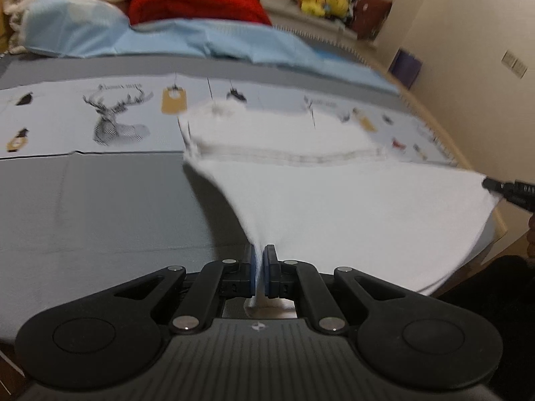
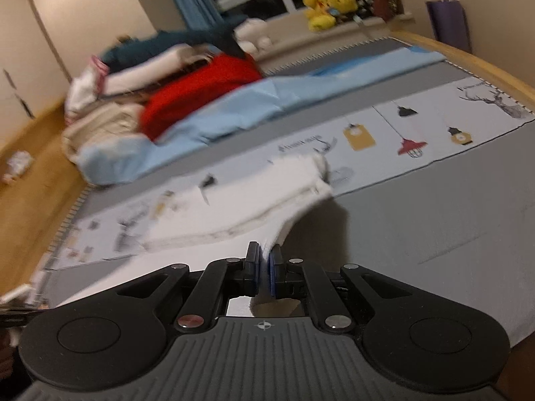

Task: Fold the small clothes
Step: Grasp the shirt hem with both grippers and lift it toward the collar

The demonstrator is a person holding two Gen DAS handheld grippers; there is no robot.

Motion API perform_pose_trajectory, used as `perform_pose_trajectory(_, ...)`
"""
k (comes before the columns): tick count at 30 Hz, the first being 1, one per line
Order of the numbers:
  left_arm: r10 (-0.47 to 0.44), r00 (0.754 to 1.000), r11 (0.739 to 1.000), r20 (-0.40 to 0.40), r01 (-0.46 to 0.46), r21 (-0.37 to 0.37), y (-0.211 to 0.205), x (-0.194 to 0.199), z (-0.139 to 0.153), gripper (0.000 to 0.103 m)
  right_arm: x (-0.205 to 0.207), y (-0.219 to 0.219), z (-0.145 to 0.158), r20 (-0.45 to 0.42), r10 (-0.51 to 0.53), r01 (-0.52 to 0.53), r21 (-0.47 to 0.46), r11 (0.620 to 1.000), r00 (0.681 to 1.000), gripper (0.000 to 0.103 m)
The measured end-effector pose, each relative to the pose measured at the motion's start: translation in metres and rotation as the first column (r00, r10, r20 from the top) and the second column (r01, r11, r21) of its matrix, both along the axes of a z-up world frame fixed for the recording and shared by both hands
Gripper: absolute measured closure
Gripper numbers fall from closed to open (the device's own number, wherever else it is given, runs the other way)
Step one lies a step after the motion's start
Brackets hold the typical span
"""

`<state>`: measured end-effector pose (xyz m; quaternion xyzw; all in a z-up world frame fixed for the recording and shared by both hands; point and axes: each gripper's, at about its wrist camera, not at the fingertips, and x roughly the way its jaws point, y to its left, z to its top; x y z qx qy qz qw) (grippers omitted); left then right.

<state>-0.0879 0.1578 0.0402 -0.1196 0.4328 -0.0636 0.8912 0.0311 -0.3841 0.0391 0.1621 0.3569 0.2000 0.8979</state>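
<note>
Warm, yellowish indoor light in both my cams, kinda dim, no harsh glare. Everything beyond my grippers is smeared with motion blur, worst on the white garment point(image 1: 334, 207) and the red pile point(image 2: 200, 97). The black linkages up close stay sharp. Soft shadow under the lifted cloth on the grey sheet point(image 2: 434, 220). Fisheye bends the bed edge point(image 2: 468, 56) into a curve.
</note>
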Motion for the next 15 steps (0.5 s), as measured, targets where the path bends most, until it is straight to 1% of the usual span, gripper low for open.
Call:
perform_pose_trajectory(4, 0.006, 0.999, 0.999, 0.036, -0.005, -0.036, 0.007, -0.041, 0.026, 0.099, -0.037, -0.025, 0.021, 0.012, 0.036, -0.037, 0.084, 0.996, 0.999, 0.098)
perform_pose_trajectory(7, 0.014, 0.999, 0.998, 0.044, -0.011, -0.063, 0.008, -0.056, 0.036, 0.099, -0.056, -0.035, 0.028, 0.018, 0.035, -0.037, 0.124, 0.992, 0.999, 0.098)
perform_pose_trajectory(9, 0.013, 0.999, 0.998, 0.042, -0.011, -0.057, 0.008, -0.051, 0.037, 0.098, -0.058, -0.04, 0.027, 0.012, 0.019, -0.02, 0.15, 0.988, 1.0, 0.098)
perform_pose_trajectory(10, 0.015, 0.999, 0.999, 0.037, -0.014, -0.047, 0.008, -0.045, 0.035, 0.098, -0.055, -0.039, 0.026, 0.006, 0.011, -0.012, 0.149, 0.989, 1.0, 0.098)
perform_pose_trajectory(13, 0.045, 0.999, 0.999, 0.014, -0.045, -0.03, 0.012, -0.018, 0.025, 0.099, -0.038, -0.032, 0.02, -0.017, -0.02, 0.022, 0.129, 0.991, 1.0, 0.098)
perform_pose_trajectory(15, 0.057, 0.998, 0.998, -0.003, -0.057, -0.011, 0.014, 0.004, 0.017, 0.098, -0.021, -0.024, 0.016, -0.017, -0.037, 0.038, 0.091, 0.995, 0.999, 0.098)
